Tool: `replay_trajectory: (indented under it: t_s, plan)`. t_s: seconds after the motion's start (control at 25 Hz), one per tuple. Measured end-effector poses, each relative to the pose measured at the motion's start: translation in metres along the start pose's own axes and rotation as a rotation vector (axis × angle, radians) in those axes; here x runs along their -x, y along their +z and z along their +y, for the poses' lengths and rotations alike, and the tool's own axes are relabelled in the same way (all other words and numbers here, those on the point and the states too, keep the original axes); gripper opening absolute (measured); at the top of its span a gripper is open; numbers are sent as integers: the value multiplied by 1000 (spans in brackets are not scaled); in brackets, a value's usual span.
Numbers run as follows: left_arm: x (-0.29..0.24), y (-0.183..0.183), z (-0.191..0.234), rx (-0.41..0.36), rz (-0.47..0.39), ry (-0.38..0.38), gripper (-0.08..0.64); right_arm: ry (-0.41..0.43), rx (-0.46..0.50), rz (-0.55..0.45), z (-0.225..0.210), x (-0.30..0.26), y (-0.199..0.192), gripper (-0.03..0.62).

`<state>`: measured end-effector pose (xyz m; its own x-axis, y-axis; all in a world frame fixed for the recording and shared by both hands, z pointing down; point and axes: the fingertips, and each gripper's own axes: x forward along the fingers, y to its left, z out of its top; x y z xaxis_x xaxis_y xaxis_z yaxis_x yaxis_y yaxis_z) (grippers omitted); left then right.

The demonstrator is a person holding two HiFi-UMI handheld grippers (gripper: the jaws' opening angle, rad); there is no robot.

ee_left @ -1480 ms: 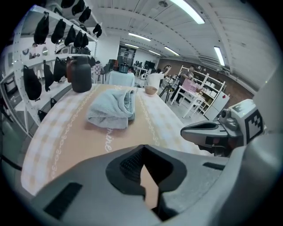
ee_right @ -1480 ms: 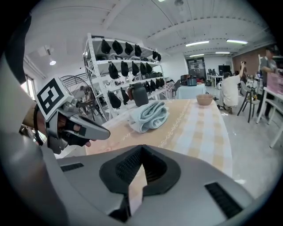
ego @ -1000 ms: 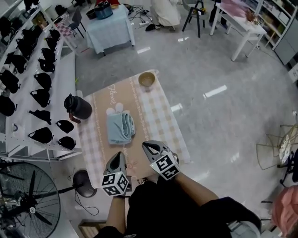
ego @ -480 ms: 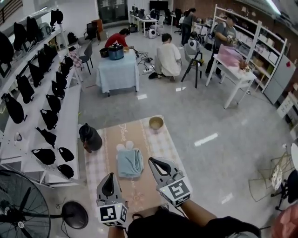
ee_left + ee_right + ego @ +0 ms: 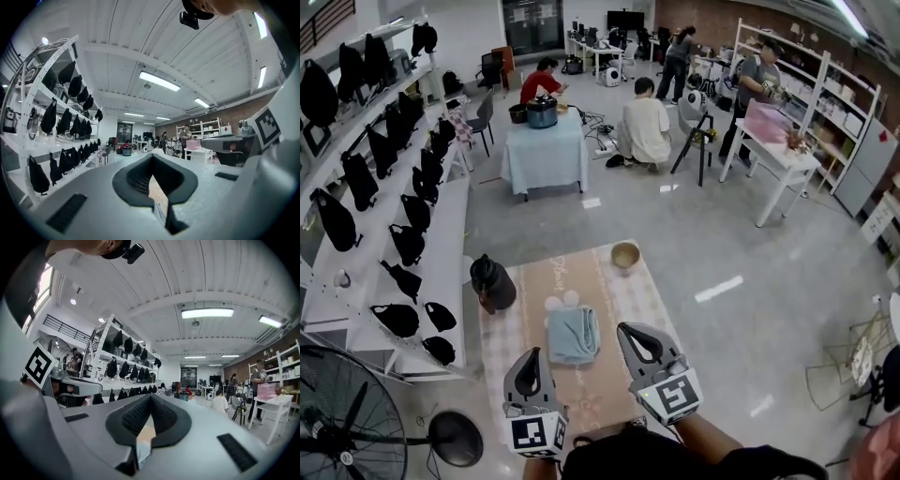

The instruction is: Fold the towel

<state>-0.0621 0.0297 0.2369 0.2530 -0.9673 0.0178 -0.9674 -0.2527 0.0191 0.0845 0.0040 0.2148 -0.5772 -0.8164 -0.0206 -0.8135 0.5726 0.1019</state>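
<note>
A light blue towel (image 5: 574,335) lies folded into a small bundle in the middle of a pink checked tablecloth (image 5: 619,291), seen in the head view. My left gripper (image 5: 528,360) is held up level at the table's near edge, left of the towel, jaws shut and empty. My right gripper (image 5: 636,337) hangs beside it, right of the towel, also shut with nothing held. Both are raised well clear of the towel. In the left gripper view (image 5: 151,160) and the right gripper view (image 5: 150,399) the jaws meet and point across the room.
A black kettle (image 5: 491,283) stands at the cloth's left edge, a tan bowl (image 5: 626,255) at its far end, two small white balls (image 5: 562,300) just beyond the towel. Shelves with black bags (image 5: 405,242) line the left. A fan (image 5: 347,422) stands near left. People work at tables behind.
Both grippers have risen from near the table and tipped up to level. The head view has lifted from the table toward the room. The towel has not moved.
</note>
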Motion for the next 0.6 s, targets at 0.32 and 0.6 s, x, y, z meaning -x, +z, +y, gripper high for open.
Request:
replay_trajectory:
  t_s: [0.32, 0.6]
  plan:
    - [-4, -5, -5, 6, 6, -18, 5, -13, 12, 8, -3, 7, -4, 3]
    - [-10, -13, -13, 19, 22, -42, 5, -36, -10, 26, -13, 12, -12, 3]
